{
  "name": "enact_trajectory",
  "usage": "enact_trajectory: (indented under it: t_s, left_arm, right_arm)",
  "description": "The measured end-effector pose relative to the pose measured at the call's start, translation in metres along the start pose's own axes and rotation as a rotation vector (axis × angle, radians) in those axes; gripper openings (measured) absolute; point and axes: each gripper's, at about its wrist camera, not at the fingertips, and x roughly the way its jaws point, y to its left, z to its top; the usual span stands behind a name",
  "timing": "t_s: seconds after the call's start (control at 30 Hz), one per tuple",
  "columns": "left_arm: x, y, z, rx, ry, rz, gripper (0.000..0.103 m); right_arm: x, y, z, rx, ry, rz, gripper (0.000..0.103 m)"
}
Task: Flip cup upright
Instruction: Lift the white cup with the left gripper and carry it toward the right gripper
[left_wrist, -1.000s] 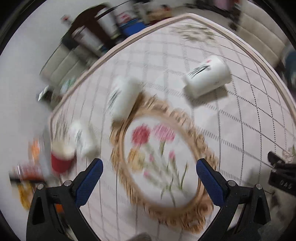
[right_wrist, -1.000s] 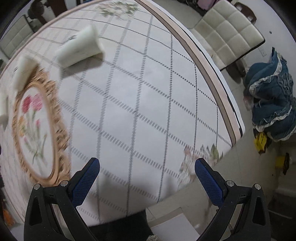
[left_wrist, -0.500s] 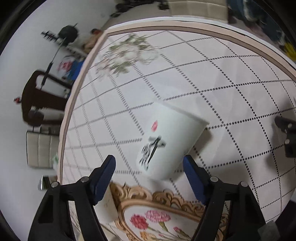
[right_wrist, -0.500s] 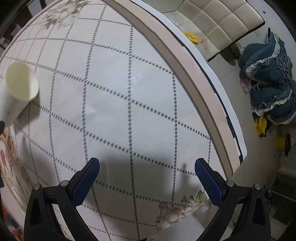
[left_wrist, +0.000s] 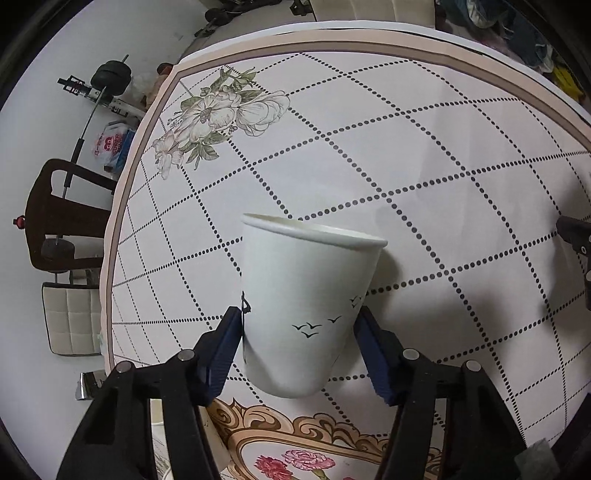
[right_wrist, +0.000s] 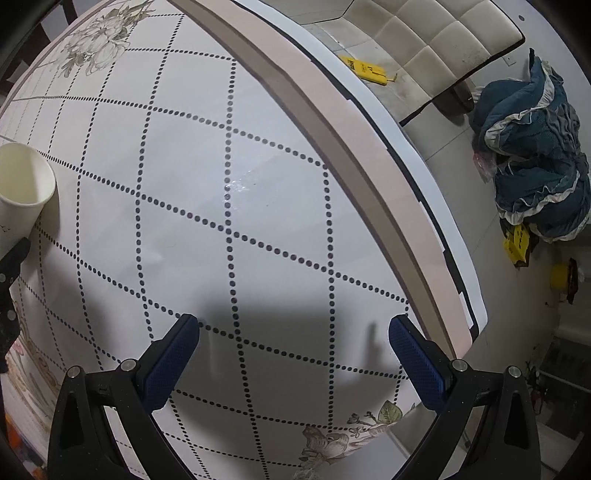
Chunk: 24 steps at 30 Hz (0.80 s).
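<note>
The cup (left_wrist: 306, 314) was far from the table edge (left_wrist: 369, 37). The left gripper (left_wrist: 299, 343) clamped it; the right gripper (right_wrist: 293, 363) hung spread wide over the bare tablecloth (right_wrist: 229, 184).

A plastic bag (left_wrist: 110, 144) on the floor beside the table carries red print that seems to read "SUPER", with the rest too small to make out. The yellow packets (right_wrist: 370, 72) on the floor have dark print that cannot be read. The cup (left_wrist: 303, 310) bears only small bird drawings, no words.
</note>
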Motion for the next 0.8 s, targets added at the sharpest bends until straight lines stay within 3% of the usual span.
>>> enact_trajectory:
  t_s: [0.17, 0.43, 0.57, 0.8]
  left_arm:
    - [-0.007, 0.003, -0.003, -0.061, 0.000, 0.002, 0.059]
    - [-0.032, 0.024, -0.033, -0.269, 0.011, -0.015, 0.059]
    - [-0.044, 0.035, -0.075, -0.443, 0.059, -0.045, 0.059]
    - [-0.046, 0.034, -0.177, -0.822, 0.189, -0.178, 0.059]
  right_arm:
    - [-0.004, -0.005, -0.004, -0.002, -0.007, 0.003, 0.103]
    - [-0.021, 0.007, -0.009, -0.052, -0.031, 0.014, 0.103]
    - [-0.033, 0.026, -0.016, -0.106, -0.053, 0.023, 0.103]
    - [-0.067, 0.080, -0.048, -0.228, -0.122, 0.030, 0.103]
